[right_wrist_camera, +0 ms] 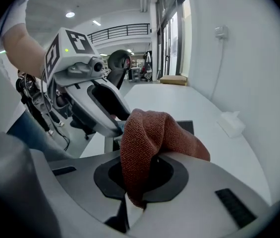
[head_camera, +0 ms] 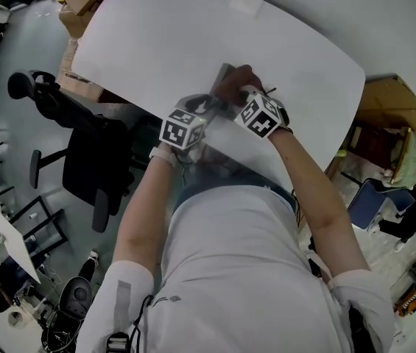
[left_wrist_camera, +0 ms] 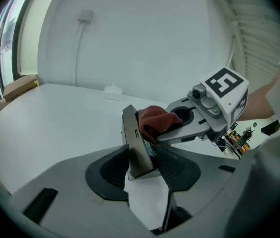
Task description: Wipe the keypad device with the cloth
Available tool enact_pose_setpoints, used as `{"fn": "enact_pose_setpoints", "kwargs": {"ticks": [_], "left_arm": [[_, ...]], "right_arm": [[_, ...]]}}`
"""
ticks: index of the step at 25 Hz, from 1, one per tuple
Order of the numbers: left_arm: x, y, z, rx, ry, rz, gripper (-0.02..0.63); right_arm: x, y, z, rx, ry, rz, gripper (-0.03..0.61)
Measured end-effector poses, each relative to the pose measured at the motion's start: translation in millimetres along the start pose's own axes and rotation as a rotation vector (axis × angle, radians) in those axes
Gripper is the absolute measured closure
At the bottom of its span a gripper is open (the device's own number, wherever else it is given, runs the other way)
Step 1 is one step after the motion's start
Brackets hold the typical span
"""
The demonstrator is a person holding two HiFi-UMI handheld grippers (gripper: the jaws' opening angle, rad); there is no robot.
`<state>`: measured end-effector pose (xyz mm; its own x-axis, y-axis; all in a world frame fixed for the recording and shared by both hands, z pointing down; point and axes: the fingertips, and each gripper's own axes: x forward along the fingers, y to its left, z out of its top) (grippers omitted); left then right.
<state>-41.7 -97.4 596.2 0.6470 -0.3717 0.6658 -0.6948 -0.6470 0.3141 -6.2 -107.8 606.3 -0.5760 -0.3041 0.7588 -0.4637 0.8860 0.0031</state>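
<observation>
The left gripper [left_wrist_camera: 140, 158] clamps the keypad device [left_wrist_camera: 136, 145] on edge, long axis near twelve-to-six, while the right gripper [right_wrist_camera: 140, 180], pinching the cloth [right_wrist_camera: 147, 133], meets its face from two o'clock.

Grey slab keypad device [left_wrist_camera: 136, 143] tilted up on edge; rust-red knit cloth [right_wrist_camera: 152, 138] bunched agst its face.

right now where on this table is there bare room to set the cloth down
Bare: the wide white table between the cardboard boxes and the small white item. Crowded: the near edge, around the keypad device and cloth.
</observation>
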Motion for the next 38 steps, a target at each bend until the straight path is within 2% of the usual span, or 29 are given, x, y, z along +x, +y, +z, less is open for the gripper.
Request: {"fn": "enact_pose_setpoints", "kwargs": {"ticks": [2, 6, 14, 17, 19, 24, 28, 32, 38], "left_arm": [[0, 0, -1, -0.005, -0.003, 0.002, 0.446], [0, 0, 0, -0.006, -0.007, 0.003, 0.446], [0, 0, 0, -0.002, -0.008, 0.011, 0.446], [0, 0, 1, 0.008, -0.004, 0.019, 0.446], [2, -1, 1, 0.017, 0.000, 0.019, 0.446], [2, -2, 2, 0.023, 0.004, 0.019, 0.446], [4, -1, 2, -0.003, -0.012, 0.028, 0.445], [5, 0, 2, -0.019, -0.023, 0.035, 0.443], [4, -1, 2, -0.034, -0.033, 0.031, 0.442]], "right_arm": [[0, 4, -10, 0.024, 0.020, 0.020, 0.538], [1, 2, -33, 0.148, 0.036, 0.035, 0.538], [0, -21, -72, 0.270, 0.127, -0.023, 0.538], [-6, -41, -53, 0.306, 0.065, -0.109, 0.538], [-9, -53, -29, 0.311, -0.001, -0.137, 0.538], [-3, -68, 19, 0.254, -0.052, -0.139, 0.538], [7, -75, 24, 0.301, -0.064, -0.128, 0.538], [8, -85, 8, 0.357, -0.046, -0.157, 0.538], [5, -90, -45, 0.405, 0.071, -0.199, 0.538]]}}
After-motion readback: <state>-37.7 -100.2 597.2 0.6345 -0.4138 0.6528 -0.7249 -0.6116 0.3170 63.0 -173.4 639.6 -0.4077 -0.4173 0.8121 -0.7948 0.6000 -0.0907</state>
